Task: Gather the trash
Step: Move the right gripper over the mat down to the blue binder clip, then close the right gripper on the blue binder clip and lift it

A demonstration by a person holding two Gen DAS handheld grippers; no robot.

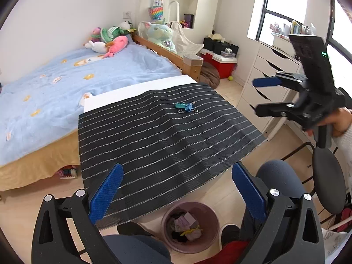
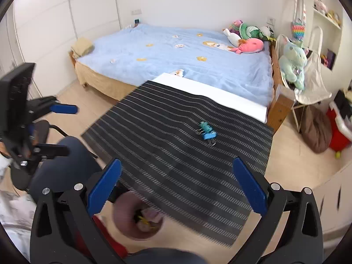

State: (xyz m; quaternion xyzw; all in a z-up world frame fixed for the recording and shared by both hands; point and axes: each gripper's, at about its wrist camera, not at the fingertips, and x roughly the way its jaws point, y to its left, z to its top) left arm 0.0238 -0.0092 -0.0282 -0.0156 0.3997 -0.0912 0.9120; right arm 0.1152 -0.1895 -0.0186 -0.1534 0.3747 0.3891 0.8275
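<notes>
A bedroom is shown, with a bed (image 1: 88,77) under a light blue cover along the far wall and stuffed toys (image 1: 110,39) piled at its head. A white bench (image 1: 132,89) is set against the bed and is covered almost entirely by a black mat (image 1: 165,143) with thin white stripes. Two binder clips (image 1: 186,107), one teal and one blue, are found touching each other on the far part of the mat. A pink bin (image 1: 190,226) is placed on the wooden floor just below the near edge of the bench; crumpled paper and other scraps are contained in it. The left claw (image 1: 176,194) is held above the near edge of the mat, over the bin, with its blue pads spread wide and nothing between them. The right claw (image 2: 177,194) is likewise held wide apart and empty above the near part of the mat; it is seen in the left wrist view raised at the right side, well apart from the clips. A white chest of drawers (image 1: 264,77) stands at the right wall.
</notes>
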